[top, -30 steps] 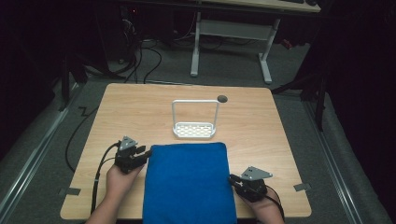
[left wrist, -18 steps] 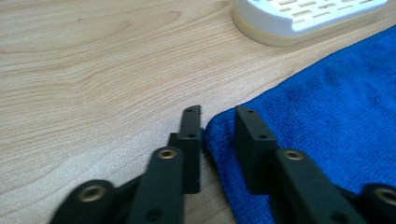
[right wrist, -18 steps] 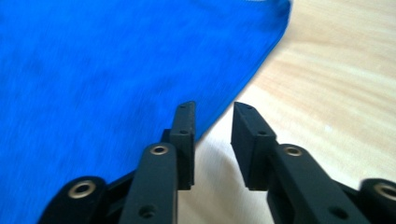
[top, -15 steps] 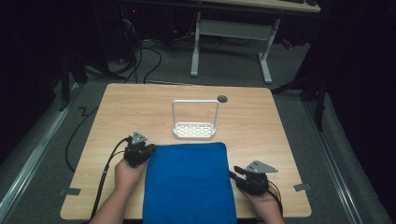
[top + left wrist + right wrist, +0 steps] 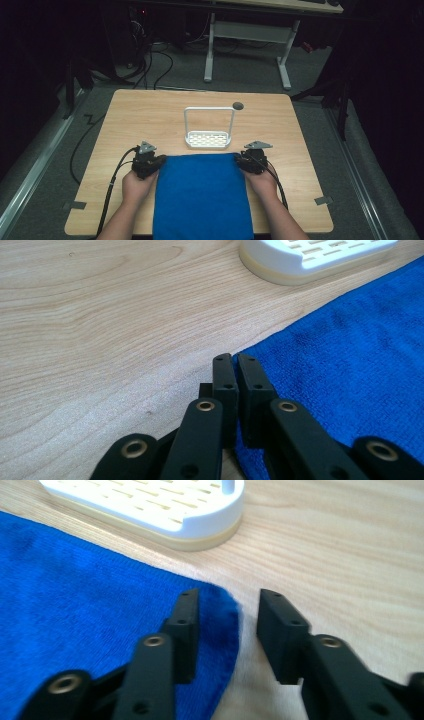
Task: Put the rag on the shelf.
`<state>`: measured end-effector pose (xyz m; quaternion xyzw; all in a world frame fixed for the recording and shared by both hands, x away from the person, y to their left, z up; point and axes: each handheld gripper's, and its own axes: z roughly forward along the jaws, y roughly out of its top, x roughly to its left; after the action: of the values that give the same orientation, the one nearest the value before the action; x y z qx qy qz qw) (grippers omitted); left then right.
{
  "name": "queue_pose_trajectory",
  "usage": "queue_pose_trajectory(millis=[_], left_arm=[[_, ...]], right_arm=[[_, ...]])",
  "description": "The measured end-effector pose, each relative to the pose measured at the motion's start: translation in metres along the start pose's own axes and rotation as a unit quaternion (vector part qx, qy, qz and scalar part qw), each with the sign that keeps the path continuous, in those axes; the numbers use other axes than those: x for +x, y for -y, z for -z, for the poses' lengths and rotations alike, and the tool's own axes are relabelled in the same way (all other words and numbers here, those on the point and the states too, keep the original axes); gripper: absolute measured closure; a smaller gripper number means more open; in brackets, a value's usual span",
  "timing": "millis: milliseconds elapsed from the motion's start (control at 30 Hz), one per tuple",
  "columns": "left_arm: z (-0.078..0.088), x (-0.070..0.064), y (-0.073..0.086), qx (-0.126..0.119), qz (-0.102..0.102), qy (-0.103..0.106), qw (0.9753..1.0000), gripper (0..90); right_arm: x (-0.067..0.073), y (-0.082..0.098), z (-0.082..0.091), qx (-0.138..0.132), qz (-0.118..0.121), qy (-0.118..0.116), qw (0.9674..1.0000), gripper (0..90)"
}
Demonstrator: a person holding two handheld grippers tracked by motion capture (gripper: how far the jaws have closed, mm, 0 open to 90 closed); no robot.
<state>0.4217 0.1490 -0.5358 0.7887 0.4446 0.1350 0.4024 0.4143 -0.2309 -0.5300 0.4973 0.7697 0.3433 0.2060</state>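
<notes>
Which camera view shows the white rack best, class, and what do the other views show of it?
The high view: the white rack appears whole there, slotted base and tall wire handle, standing just beyond the blue towel. The left gripper view catches one edge of its base; the right gripper view shows a larger corner of the slotted base.

A light wooden table [image 5: 150, 120] with a visible grain carries two things. A blue towel [image 5: 202, 195] lies flat on it, reaching from the near edge toward the middle. The left gripper [image 5: 235, 360] sits at the towel's far left corner and the right gripper [image 5: 227, 607] at its far right corner. Just beyond both grippers, near the towel's far edge, stands a white slotted tray [image 5: 207, 140] with a tall wire handle. A small dark round hole [image 5: 238, 105] marks the tabletop farther off, beyond the right gripper.
</notes>
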Motion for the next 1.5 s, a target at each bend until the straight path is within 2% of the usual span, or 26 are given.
queue_pose_trajectory(millis=[33, 67, 133, 167, 267, 300, 400, 500, 633, 700, 733, 767, 833, 967, 1067, 1100, 1133, 1267, 1300, 1333, 1367, 1400, 1433, 1500], left_arm=[[0.000, 0.000, 0.000, 0.000, -0.001, 0.000, 1.0000, 87.8], [0.000, 0.000, 0.000, 0.000, -0.001, 0.000, 1.0000, 87.8], [0.001, 0.000, 0.000, -0.003, -0.001, 0.002, 1.0000, 87.9], [0.004, 0.001, 0.002, -0.021, 0.005, 0.007, 0.9997, 88.0], [0.007, 0.000, 0.003, -0.028, 0.003, 0.012, 0.9995, 88.0], [0.008, -0.001, 0.003, -0.031, 0.001, 0.012, 0.9994, 88.0], [0.017, -0.005, 0.003, -0.046, -0.005, 0.015, 0.9988, 88.0], [0.028, -0.013, 0.002, -0.068, -0.016, 0.011, 0.9975, 88.0], [0.042, -0.022, -0.001, -0.097, -0.020, 0.004, 0.9950, 88.0], [0.044, -0.023, -0.001, -0.103, -0.022, 0.001, 0.9944, 88.0], [0.051, -0.026, -0.003, -0.116, -0.027, -0.004, 0.9929, 88.0], [0.051, -0.026, -0.003, -0.116, -0.027, -0.004, 0.9929, 88.0], [0.062, -0.030, -0.005, -0.132, -0.032, -0.005, 0.9907, 88.0], [0.073, -0.034, -0.008, -0.149, -0.033, -0.002, 0.9883, 88.0], [0.080, -0.038, -0.012, -0.160, -0.042, -0.002, 0.9862, 88.0], [0.080, -0.038, -0.012, -0.160, -0.042, -0.002, 0.9862, 88.0], [0.086, -0.041, -0.014, -0.169, -0.047, 0.000, 0.9845, 88.0], [0.096, -0.046, -0.021, -0.186, -0.056, 0.005, 0.9809, 88.0], [0.096, -0.046, -0.021, -0.186, -0.056, 0.005, 0.9809, 88.0], [0.099, -0.048, -0.023, -0.192, -0.060, 0.005, 0.9796, 88.0], [0.103, -0.050, -0.027, -0.200, -0.064, 0.006, 0.9776, 88.1], [0.105, -0.050, -0.030, -0.204, -0.068, 0.005, 0.9766, 88.0], [0.105, -0.050, -0.030, -0.204, -0.068, 0.005, 0.9766, 88.1], [0.110, -0.049, -0.037, -0.218, -0.068, 0.008, 0.9736, 88.1]], right_arm=[[0.001, -0.002, -0.001, 0.004, 0.009, -0.001, 1.0000, 86.0], [0.002, -0.002, 0.000, 0.004, 0.016, -0.001, 0.9999, 88.0], [0.003, -0.001, 0.000, 0.003, 0.021, 0.001, 0.9998, 88.4], [0.005, -0.001, 0.005, -0.007, 0.024, -0.004, 0.9997, 88.6], [0.009, -0.002, 0.014, -0.025, 0.023, -0.005, 0.9994, 88.7], [0.012, -0.003, 0.026, -0.049, 0.023, -0.010, 0.9985, 88.7], [0.019, -0.001, 0.041, -0.077, 0.038, -0.011, 0.9962, 88.6], [0.024, 0.004, 0.052, -0.102, 0.045, -0.012, 0.9937, 88.7], [0.027, 0.007, 0.064, -0.123, 0.049, -0.018, 0.9910, 88.7], [0.028, 0.008, 0.071, -0.137, 0.052, -0.020, 0.9890, 88.7], [0.029, 0.008, 0.074, -0.143, 0.052, -0.020, 0.9881, 88.7], [0.029, 0.008, 0.074, -0.143, 0.052, -0.020, 0.9881, 88.7], [0.031, 0.007, 0.080, -0.155, 0.057, -0.021, 0.9860, 88.7], [0.034, 0.004, 0.087, -0.173, 0.059, -0.026, 0.9828, 88.7], [0.036, 0.001, 0.095, -0.187, 0.060, -0.027, 0.9802, 88.7], [0.036, 0.001, 0.095, -0.187, 0.060, -0.027, 0.9802, 88.7], [0.037, -0.001, 0.101, -0.199, 0.059, -0.026, 0.9778, 88.7], [0.037, -0.005, 0.110, -0.213, 0.057, -0.024, 0.9750, 88.7], [0.037, -0.006, 0.113, -0.218, 0.060, -0.022, 0.9739, 88.7], [0.037, -0.006, 0.113, -0.218, 0.060, -0.022, 0.9739, 88.7], [0.037, -0.010, 0.116, -0.226, 0.056, -0.019, 0.9723, 88.7], [0.037, -0.012, 0.116, -0.228, 0.055, -0.019, 0.9720, 88.7], [0.037, -0.012, 0.116, -0.228, 0.055, -0.019, 0.9720, 88.7], [0.038, -0.017, 0.119, -0.234, 0.059, -0.013, 0.9704, 88.7]])
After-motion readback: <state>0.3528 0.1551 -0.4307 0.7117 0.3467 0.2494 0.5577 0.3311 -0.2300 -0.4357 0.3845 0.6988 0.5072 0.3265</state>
